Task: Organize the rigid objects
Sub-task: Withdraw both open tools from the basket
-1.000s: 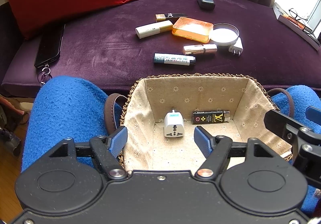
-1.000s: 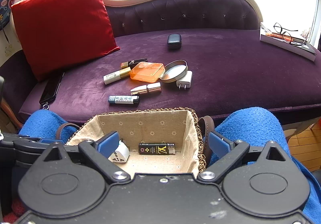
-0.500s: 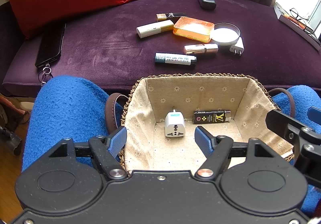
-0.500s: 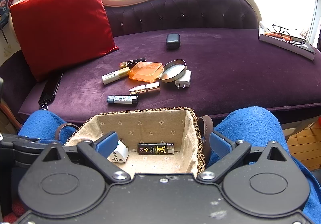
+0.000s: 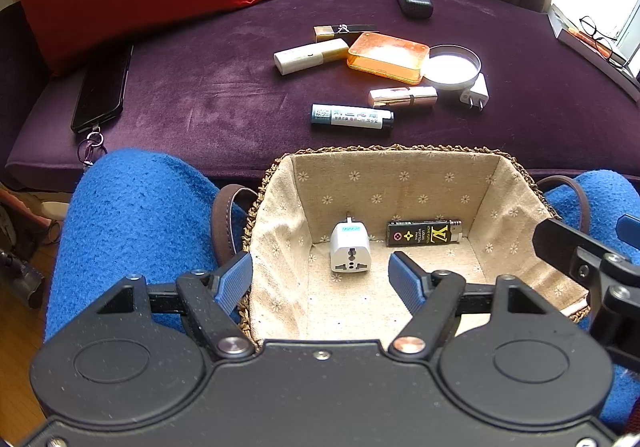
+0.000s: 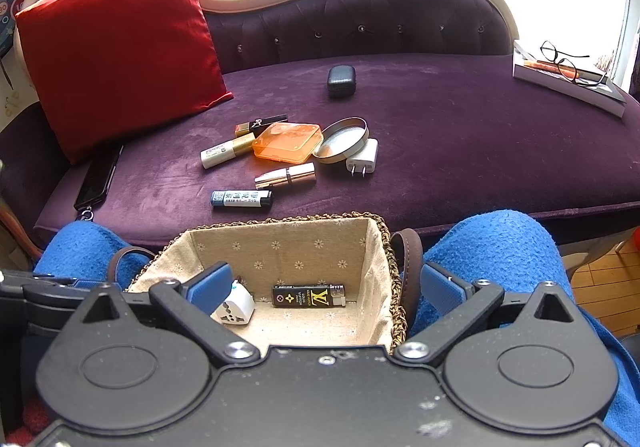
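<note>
Lined basket [image 5: 400, 183] resting between blue-clad knees [image 5: 132, 215], containing a white adapter [image 5: 351, 250] and, just beside it, a black lighter [image 5: 424, 233]. On the purple couch [image 6: 460, 135] beyond the rim are seen a dark tube [image 5: 352, 118], lipstick [image 5: 402, 96], charger [image 5: 475, 96], round tin [image 5: 454, 65], orange case [image 5: 386, 57], white tube [image 5: 310, 56] and black pouch [image 5: 414, 1]. Left gripper [image 5: 322, 281] is held half open and empty over the basket; right gripper [image 6: 324, 285] is opening wide, nothing gripped, its left finger partly hiding the adapter
</note>
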Tool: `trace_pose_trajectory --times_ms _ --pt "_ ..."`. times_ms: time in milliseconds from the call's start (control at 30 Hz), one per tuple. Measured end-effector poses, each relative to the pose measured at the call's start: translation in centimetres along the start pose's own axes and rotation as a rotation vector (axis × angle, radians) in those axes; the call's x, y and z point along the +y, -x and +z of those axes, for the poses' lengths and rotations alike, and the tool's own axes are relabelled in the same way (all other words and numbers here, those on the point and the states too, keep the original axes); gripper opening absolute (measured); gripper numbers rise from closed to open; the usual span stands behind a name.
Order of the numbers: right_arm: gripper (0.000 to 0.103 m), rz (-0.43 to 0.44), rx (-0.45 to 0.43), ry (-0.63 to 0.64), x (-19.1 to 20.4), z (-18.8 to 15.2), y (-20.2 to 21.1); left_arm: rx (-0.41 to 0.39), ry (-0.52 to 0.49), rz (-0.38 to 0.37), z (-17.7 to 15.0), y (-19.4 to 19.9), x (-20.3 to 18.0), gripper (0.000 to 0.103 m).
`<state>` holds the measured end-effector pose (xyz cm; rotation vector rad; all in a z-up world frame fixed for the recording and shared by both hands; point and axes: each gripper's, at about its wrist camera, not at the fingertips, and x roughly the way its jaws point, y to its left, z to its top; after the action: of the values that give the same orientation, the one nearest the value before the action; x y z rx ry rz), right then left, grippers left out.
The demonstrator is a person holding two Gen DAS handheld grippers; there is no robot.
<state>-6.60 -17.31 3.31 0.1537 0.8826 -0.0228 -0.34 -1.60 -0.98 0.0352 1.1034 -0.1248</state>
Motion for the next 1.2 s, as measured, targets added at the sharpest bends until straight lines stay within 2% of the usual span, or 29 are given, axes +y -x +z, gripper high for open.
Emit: trace_pose_trajectory --times_ms 900,1200 --pt "0.103 -0.036 0.000 -0.024 -0.1 0.4 0.0 0.009 0.017 0.001 0.1 0.1 0.1 0.071" --pt "0.103 -0.026 0.014 0.016 0.5 1.0 -0.5 0.027 0.015 -0.009 1.1 -0.2 0.1 0.071"
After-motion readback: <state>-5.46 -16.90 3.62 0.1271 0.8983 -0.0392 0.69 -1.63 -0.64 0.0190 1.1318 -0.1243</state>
